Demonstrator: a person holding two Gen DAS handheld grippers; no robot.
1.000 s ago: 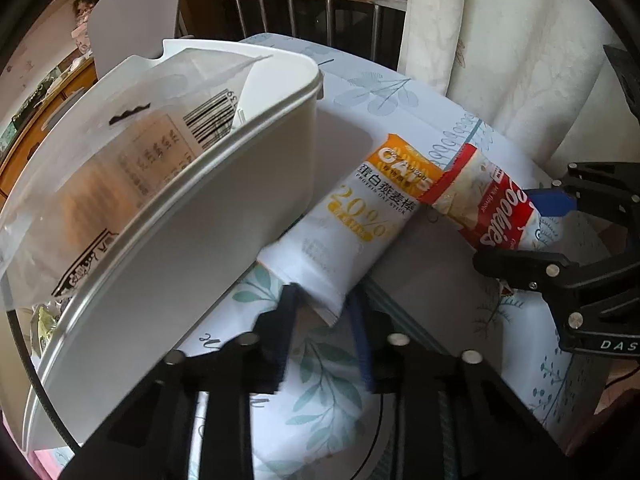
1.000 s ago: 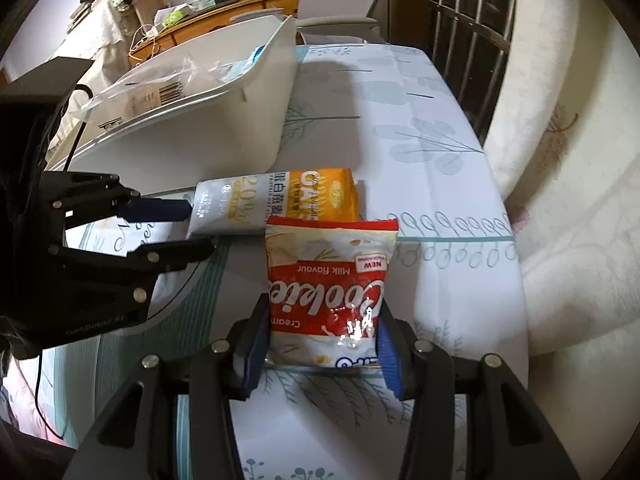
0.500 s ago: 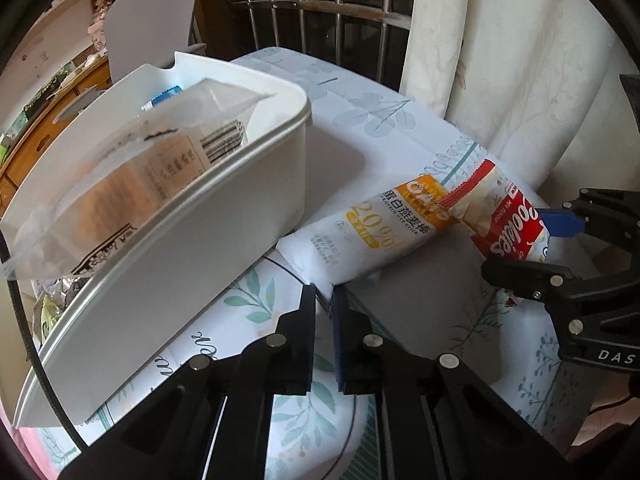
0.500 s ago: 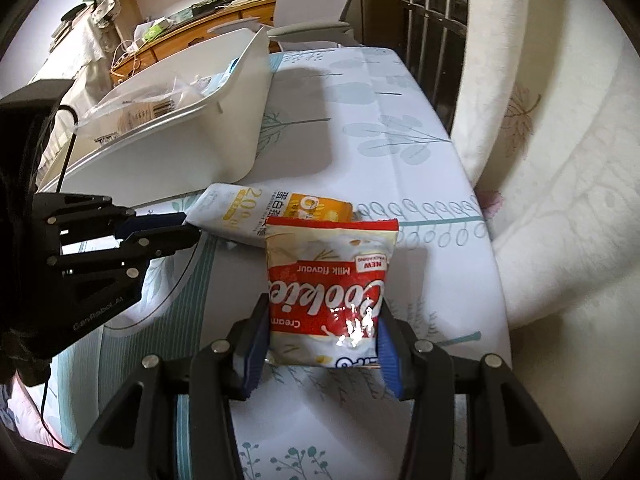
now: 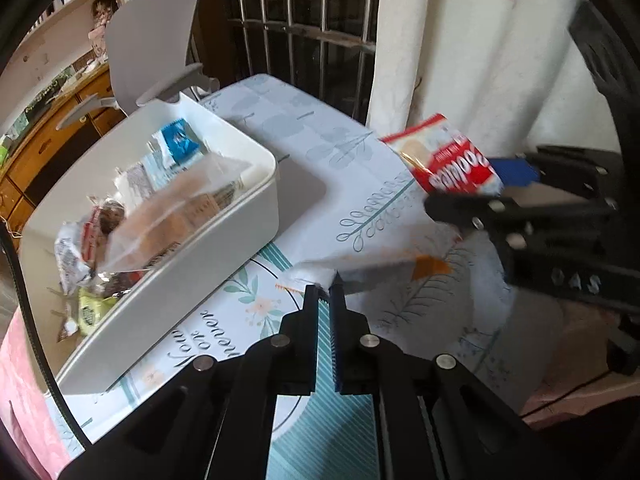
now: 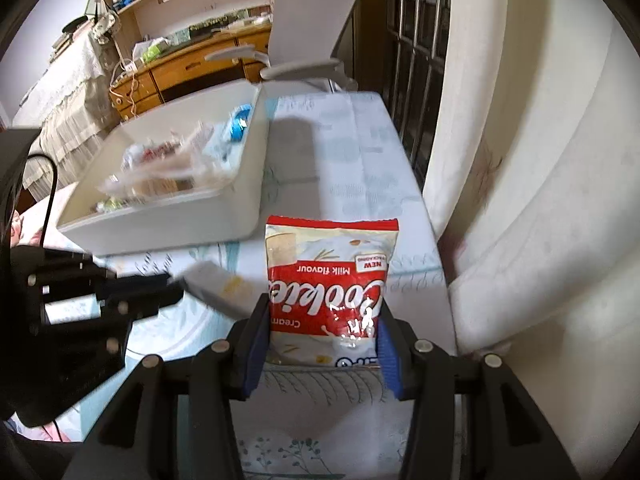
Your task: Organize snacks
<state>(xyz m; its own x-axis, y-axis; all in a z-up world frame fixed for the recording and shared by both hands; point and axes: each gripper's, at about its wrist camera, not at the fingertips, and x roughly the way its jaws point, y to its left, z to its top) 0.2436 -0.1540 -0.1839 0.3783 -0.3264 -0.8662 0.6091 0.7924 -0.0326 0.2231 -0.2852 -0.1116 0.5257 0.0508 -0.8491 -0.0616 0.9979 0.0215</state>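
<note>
Right wrist view: both grippers hold snack packs above the table (image 6: 372, 152).
The right gripper (image 6: 323, 344) clamps the red cookie bag (image 6: 326, 280) by its sides, the bag standing between its blue pads (image 6: 387, 354). The left gripper (image 5: 325, 294) is pinched tight on the corner of a white and orange snack pack (image 5: 372, 266), which extends beyond the fingertips, beside the white bin (image 5: 224, 248) of snacks.
</note>
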